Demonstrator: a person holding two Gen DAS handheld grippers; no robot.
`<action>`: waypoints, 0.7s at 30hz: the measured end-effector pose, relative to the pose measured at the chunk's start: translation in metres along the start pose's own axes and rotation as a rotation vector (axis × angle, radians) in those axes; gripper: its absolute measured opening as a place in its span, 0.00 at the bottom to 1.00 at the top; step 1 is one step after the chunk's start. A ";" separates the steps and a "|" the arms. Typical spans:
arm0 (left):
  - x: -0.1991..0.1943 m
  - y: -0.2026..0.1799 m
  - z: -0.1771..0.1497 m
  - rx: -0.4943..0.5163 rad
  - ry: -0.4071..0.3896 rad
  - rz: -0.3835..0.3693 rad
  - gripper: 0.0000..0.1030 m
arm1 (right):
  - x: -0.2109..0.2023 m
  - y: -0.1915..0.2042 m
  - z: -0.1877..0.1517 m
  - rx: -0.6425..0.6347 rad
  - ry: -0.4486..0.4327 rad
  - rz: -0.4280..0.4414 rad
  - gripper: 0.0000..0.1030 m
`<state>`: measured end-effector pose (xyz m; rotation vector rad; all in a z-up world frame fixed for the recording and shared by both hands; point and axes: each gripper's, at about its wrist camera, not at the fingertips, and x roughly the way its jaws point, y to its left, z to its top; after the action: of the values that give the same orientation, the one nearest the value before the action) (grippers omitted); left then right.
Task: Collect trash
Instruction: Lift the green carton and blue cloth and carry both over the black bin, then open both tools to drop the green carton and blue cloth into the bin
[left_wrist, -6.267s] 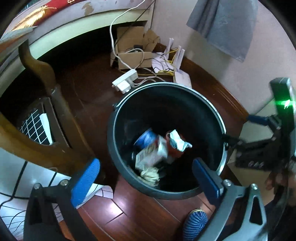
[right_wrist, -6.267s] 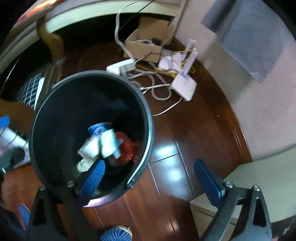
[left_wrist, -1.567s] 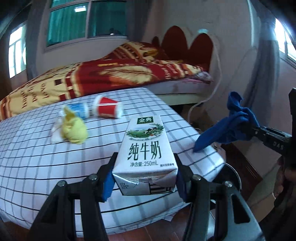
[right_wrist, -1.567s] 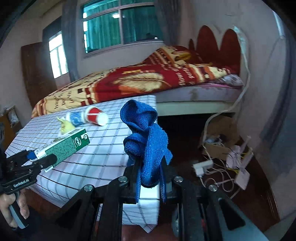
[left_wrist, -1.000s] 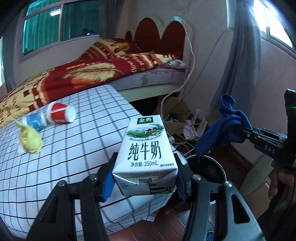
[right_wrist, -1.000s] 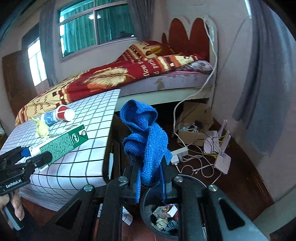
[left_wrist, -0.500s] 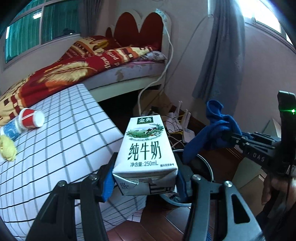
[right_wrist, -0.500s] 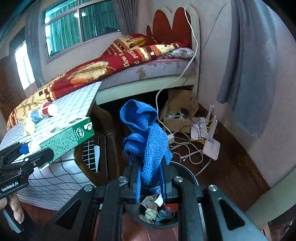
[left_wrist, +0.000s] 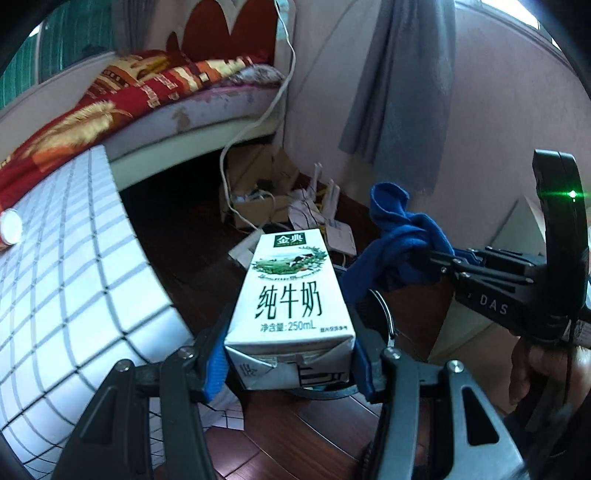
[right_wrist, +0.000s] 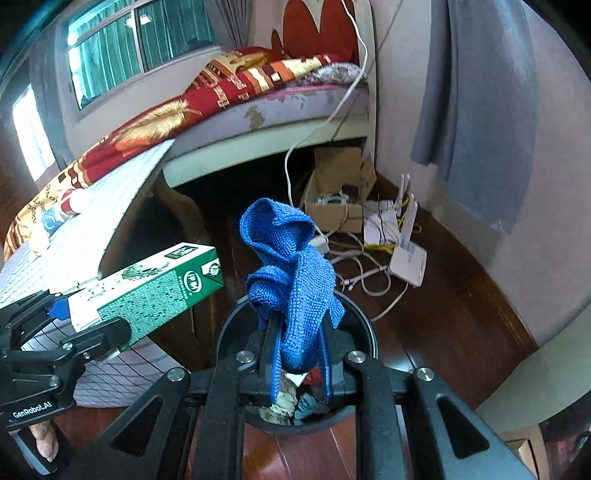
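Milk carton sat clamped between the blue pads of the left gripper, jaws closed on its lower end, printed face up and its top pointing away toward twelve o'clock. The right gripper had its jaws clenched tight on a bunched blue cloth, which stood up out of them in a loose knot. Directly beneath that cloth, at six o'clock in the right wrist view, the black trash bin stood on the wooden floor with crumpled litter already in its bottom. From the left wrist view the bin was mostly hidden behind the carton, only a strip of rim showing at about four o'clock.

To my eye the right hand was the better placed: the cloth hung over the mouth of the bin, so letting go there should drop it cleanly. I would have lowered it a little first, since a limp cloth can drape over the rim. The carton looked off to the nine o'clock side, over the edge of the checked desk rather than over the bin, so it wanted carrying across before release. Tipping its far end downward would help it slide in rather than land flat on the rim. The two grippers were near each other, and I would have released one at a time. A red cup and other bits still lay on the desk.
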<state>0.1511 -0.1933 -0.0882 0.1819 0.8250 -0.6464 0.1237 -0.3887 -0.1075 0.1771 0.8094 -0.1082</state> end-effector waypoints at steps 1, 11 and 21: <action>0.006 -0.002 -0.002 -0.001 0.013 -0.005 0.54 | 0.004 -0.003 -0.003 0.002 0.011 0.002 0.17; 0.066 -0.013 -0.018 -0.002 0.146 -0.029 0.54 | 0.054 -0.019 -0.038 -0.005 0.155 0.000 0.18; 0.100 -0.014 -0.031 -0.016 0.221 -0.062 0.56 | 0.089 -0.014 -0.055 -0.046 0.264 0.023 0.26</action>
<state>0.1739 -0.2383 -0.1809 0.2168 1.0511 -0.6857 0.1437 -0.3944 -0.2113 0.1586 1.0717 -0.0450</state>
